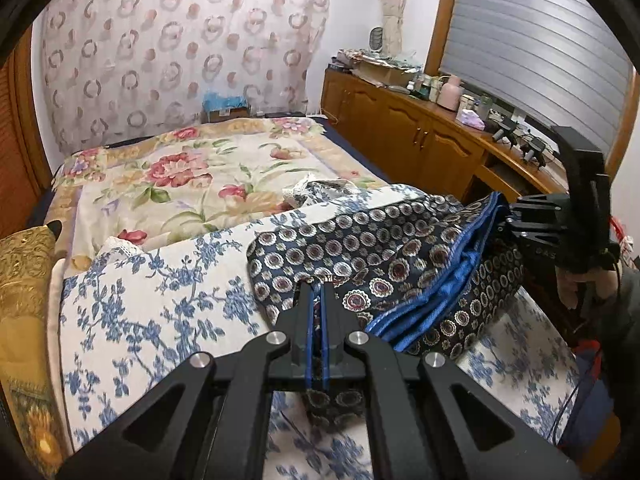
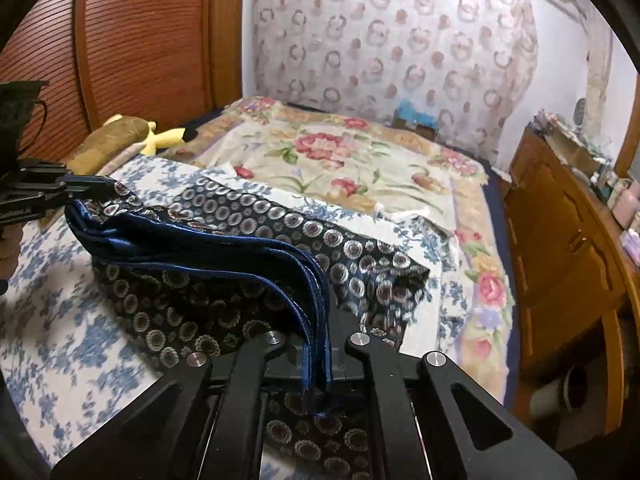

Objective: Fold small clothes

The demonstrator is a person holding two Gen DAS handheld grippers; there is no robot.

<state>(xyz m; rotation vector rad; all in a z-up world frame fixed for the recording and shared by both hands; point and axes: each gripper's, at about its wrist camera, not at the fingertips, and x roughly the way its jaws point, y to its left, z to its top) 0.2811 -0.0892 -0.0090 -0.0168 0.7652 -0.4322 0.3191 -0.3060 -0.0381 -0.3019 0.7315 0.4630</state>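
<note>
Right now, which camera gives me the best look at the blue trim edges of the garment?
The right wrist view: the blue trim runs as stacked bands from the left gripper down into the right gripper. The left wrist view shows a shorter bunched stretch and two strips between the left gripper's fingers.

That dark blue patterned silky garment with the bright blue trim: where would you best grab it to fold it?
Grip the dark blue patterned silky garment at its bright blue trimmed edge, one end each, coming in flat from the sides. That doubled hem is a firm ridge. Both grippers do so: left gripper and right gripper are shut on it above the blue-and-white floral cloth.
</note>
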